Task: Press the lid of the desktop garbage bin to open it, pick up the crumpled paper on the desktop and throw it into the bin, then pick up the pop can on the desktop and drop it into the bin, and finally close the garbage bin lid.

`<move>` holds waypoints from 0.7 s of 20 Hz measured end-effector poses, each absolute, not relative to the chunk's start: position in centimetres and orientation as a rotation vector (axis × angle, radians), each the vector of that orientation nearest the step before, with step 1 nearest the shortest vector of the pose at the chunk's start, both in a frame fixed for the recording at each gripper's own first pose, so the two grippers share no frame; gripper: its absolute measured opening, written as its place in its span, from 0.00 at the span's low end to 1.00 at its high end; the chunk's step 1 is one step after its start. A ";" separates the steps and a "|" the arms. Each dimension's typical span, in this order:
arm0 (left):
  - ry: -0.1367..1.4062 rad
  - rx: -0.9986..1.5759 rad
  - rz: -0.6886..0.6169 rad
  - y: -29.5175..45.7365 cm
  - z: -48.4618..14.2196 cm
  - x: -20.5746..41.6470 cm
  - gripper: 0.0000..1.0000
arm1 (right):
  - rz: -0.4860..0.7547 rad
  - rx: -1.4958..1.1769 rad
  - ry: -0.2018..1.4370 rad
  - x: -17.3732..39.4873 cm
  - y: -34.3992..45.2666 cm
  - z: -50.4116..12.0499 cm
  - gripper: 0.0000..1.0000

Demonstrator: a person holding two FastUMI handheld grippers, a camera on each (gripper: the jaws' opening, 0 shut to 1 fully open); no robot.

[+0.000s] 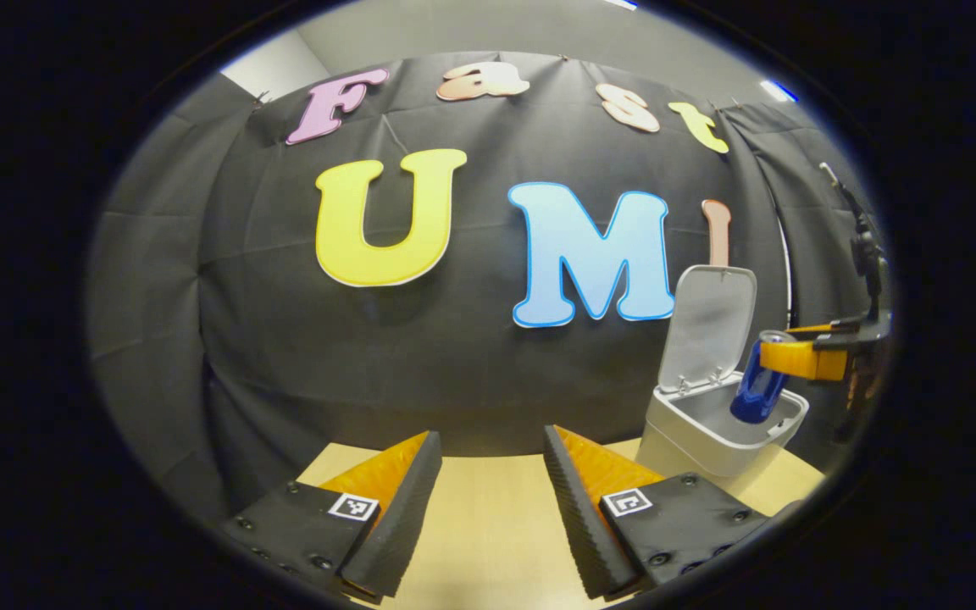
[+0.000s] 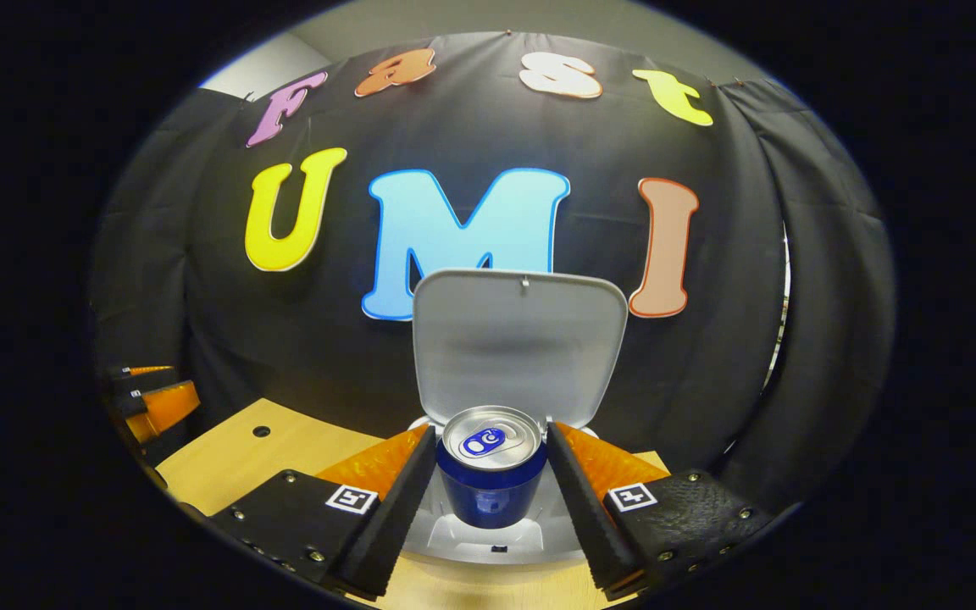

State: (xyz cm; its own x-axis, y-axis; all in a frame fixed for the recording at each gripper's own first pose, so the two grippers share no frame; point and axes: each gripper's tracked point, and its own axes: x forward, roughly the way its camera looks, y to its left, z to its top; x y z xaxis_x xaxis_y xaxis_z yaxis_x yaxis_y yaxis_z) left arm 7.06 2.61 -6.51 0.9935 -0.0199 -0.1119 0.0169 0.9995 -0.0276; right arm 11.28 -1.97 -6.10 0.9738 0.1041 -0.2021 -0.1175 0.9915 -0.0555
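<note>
Right gripper [image 2: 492,474] clamping pop can [image 2: 490,466] over open bin [image 1: 721,424], ready to drop; left gripper [image 1: 492,491] fingers apart, empty, parked above desk [image 1: 488,517].

Pop can [image 2: 490,470] over the bin [image 2: 488,542] mouth (lid [image 2: 520,339] upright behind); bin on desktop [image 2: 285,453].

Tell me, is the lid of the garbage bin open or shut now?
Open. The lid stands upright behind the garbage bin, and the right gripper holds the pop can over its mouth.
</note>
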 end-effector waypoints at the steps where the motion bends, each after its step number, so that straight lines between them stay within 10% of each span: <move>1: 0.115 -0.030 -0.019 2.5 -6.6 7.1 0.83 | 0.111 -0.067 0.220 11.5 -2.2 -7.1 0.84; 14: 0.120 -0.037 0.002 3.0 -6.8 6.8 0.81 | 0.080 0.005 0.327 13.0 -2.4 -11.4 0.85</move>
